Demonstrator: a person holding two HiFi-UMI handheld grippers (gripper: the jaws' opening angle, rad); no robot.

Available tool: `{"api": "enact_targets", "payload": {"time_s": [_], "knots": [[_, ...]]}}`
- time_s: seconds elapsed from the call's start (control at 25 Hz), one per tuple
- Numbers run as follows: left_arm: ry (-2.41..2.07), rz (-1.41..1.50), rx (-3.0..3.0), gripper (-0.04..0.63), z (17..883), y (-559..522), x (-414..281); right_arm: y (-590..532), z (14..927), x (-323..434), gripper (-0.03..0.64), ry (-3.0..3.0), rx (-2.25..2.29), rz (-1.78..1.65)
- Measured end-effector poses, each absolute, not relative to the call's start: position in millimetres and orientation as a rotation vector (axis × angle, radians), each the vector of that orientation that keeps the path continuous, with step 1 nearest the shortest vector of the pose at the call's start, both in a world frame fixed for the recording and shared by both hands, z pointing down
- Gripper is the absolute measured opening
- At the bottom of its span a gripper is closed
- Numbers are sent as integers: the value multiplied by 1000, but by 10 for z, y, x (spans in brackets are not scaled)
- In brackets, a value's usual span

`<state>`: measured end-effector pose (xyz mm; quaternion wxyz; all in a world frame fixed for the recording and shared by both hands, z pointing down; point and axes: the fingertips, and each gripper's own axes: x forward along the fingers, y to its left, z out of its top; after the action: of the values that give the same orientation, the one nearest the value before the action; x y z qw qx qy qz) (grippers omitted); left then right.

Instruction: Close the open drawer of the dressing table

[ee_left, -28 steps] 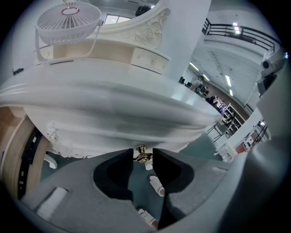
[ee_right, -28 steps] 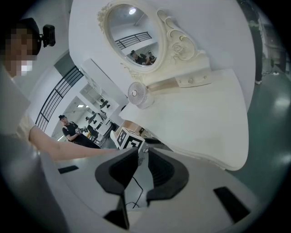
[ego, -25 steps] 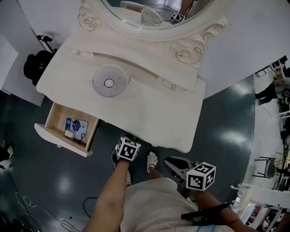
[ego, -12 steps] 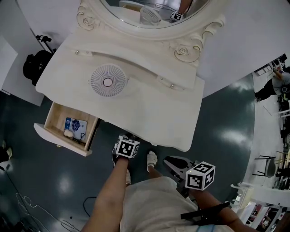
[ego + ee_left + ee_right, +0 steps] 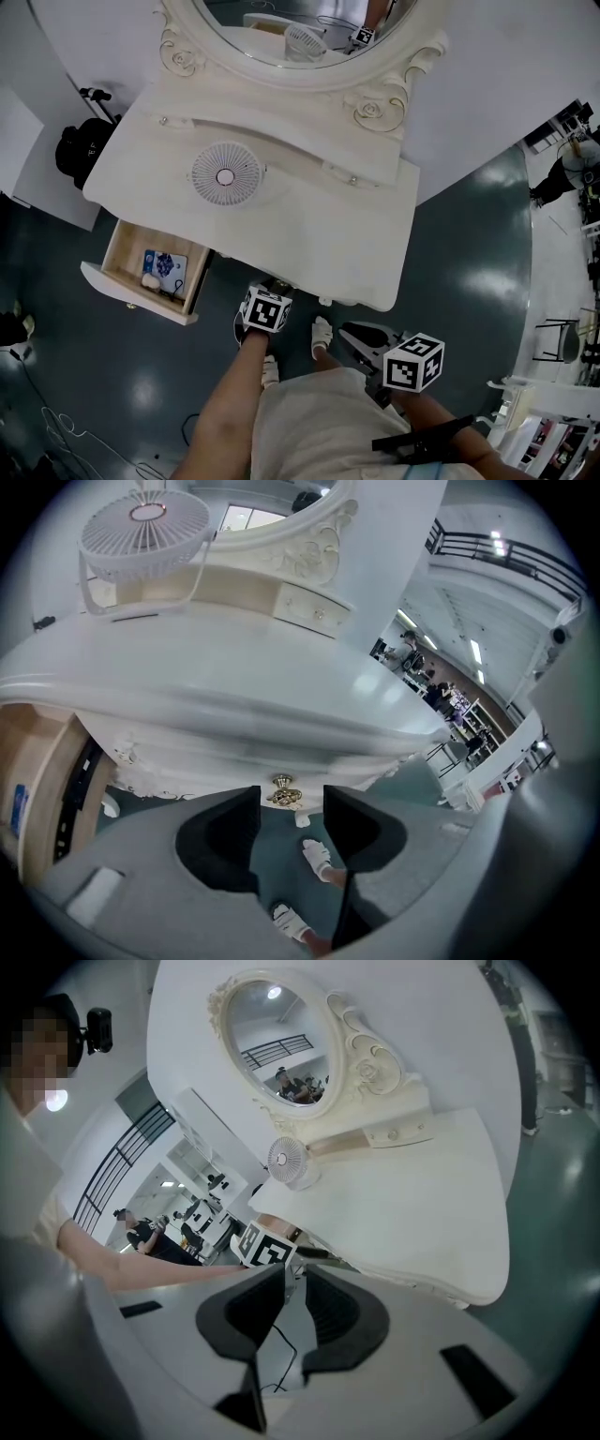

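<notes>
My left tool (image 5: 292, 801) is opening its jaws with nothing between them. Straight ahead of its tips, just under the front edge of the table (image 5: 328, 244), hangs a brass knob (image 5: 281, 792). The open drawer (image 5: 131, 298) sticks out well off to that tool's left. Inside it I make out a blue packet (image 5: 166, 264) and something small and white (image 5: 151, 278), though the view is too coarse to name them. My right tool (image 5: 294, 1279) is off to the left tool's right, nearer my body, with its jaws a narrow slit apart, gripping nothing.
</notes>
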<state>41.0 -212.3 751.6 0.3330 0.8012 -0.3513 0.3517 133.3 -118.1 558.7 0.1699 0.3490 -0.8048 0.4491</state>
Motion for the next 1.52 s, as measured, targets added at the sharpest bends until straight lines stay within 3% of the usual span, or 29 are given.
{"api": "enact_targets", "payload": {"time_s": [1.08, 1.52], "knots": [[-943, 603, 2214, 193, 6233, -1699, 397, -935, 5194, 1046, 77, -2427, 1021, 1231], [-991, 502, 2279, 77, 5621, -1343, 153, -820, 5052, 711, 77, -2479, 1003, 1218]]}}
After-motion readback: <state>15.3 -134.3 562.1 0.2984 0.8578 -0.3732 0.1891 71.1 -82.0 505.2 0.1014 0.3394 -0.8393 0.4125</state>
